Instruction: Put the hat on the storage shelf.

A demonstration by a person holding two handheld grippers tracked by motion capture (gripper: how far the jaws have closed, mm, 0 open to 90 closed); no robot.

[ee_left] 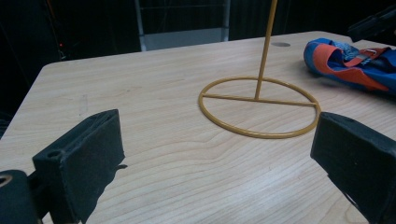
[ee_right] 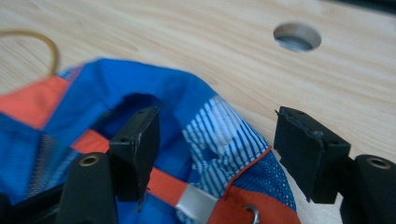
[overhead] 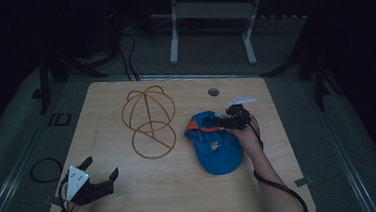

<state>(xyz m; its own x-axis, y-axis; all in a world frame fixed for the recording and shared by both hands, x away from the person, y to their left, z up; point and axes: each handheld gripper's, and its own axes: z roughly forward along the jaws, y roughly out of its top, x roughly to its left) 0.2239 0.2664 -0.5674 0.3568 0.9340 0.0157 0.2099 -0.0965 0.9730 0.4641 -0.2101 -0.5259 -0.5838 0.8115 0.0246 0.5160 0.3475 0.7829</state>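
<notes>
The high view is dimly lit, surroundings lost in black; the cap (ee_right: 140, 140) is blurred in the right gripper view.

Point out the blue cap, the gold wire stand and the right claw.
blue cap (overhead: 218, 151), high view, on its blue crown.
gold wire stand (ee_left: 259, 134), left gripper view, on the front of its ring base.
right claw (ee_right: 215, 140), right gripper view, midway between its fingertips.
</notes>
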